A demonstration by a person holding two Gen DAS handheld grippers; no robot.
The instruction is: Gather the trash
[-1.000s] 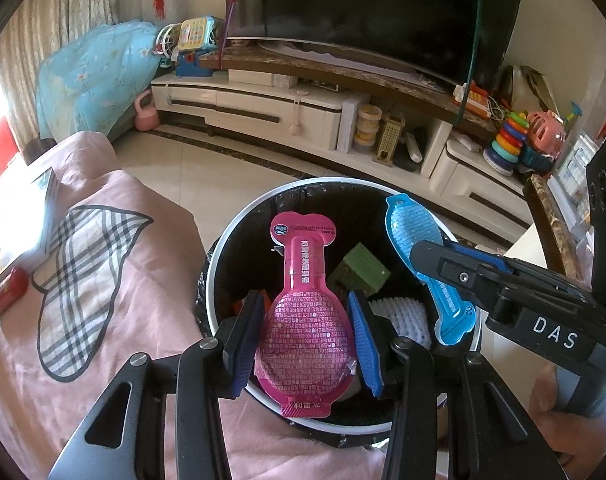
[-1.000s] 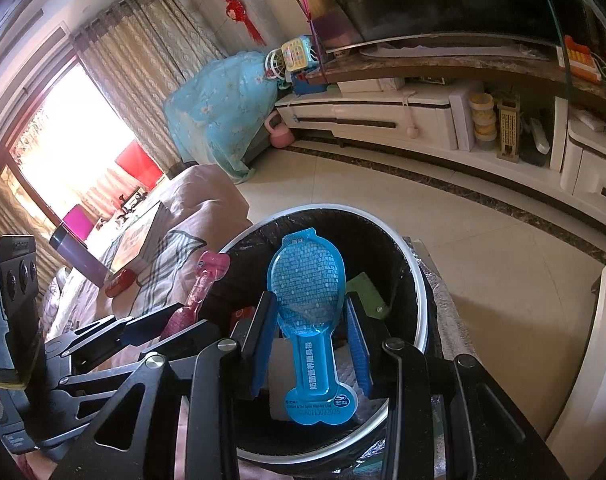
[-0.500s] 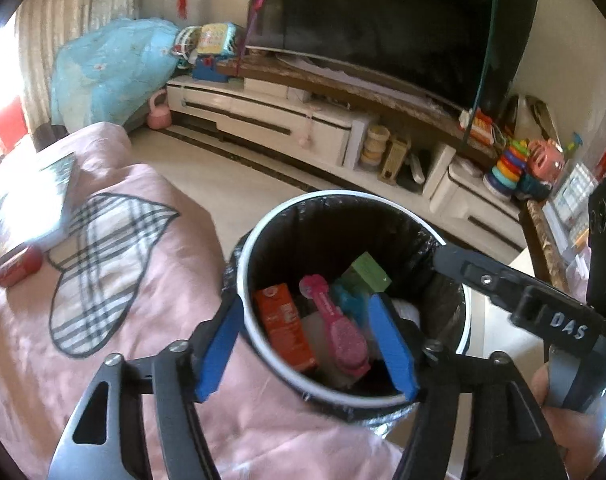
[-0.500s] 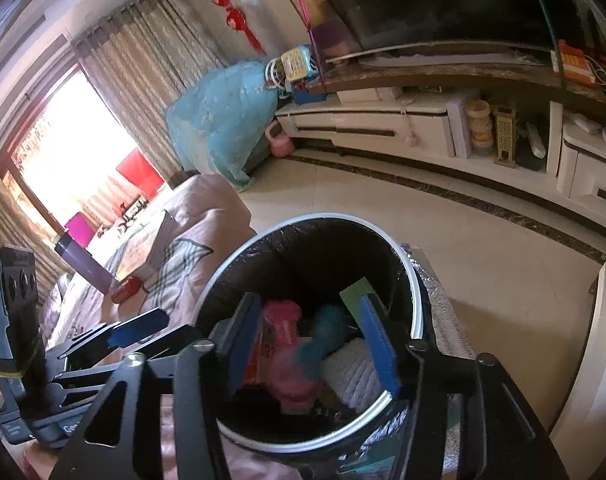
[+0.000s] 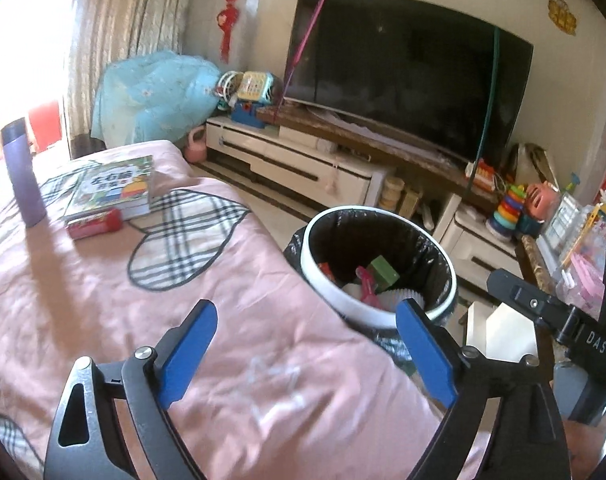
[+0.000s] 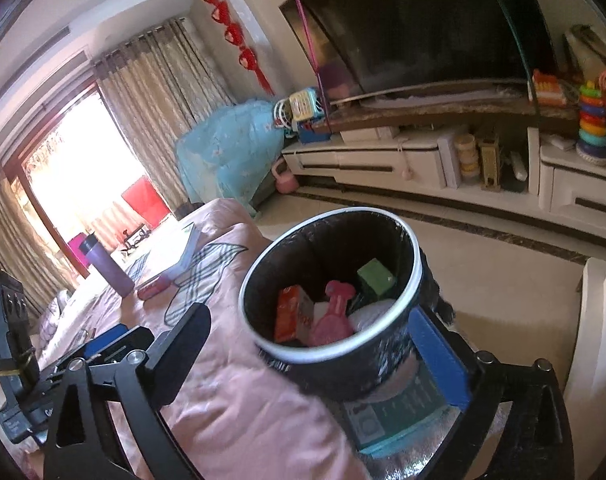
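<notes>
A round trash bin [image 5: 439,248] with a white rim and black liner stands beside the pink bed; it also shows in the right wrist view [image 6: 417,276]. Inside lie a pink packet [image 6: 333,320], an orange box [image 6: 289,314], a green box [image 6: 375,278] and white paper cups [image 5: 403,296]. My left gripper [image 5: 307,354] is open and empty, above the bed edge, short of the bin. My right gripper [image 6: 323,352] is open and empty, its jaws either side of the bin's near wall. The right gripper's body [image 5: 551,316] shows at the left view's right edge.
On the pink blanket [image 5: 103,288] lie a picture book [image 5: 115,186], a red box [image 5: 95,222] and a purple flask [image 5: 23,172]. A TV stand [image 5: 303,160] with toys runs along the far wall. A teal packet [image 6: 395,412] lies below the bin.
Both grippers opened and dropped the pink and blue packets into the bin. Both then pulled back and up from the bin, jaws wider.
</notes>
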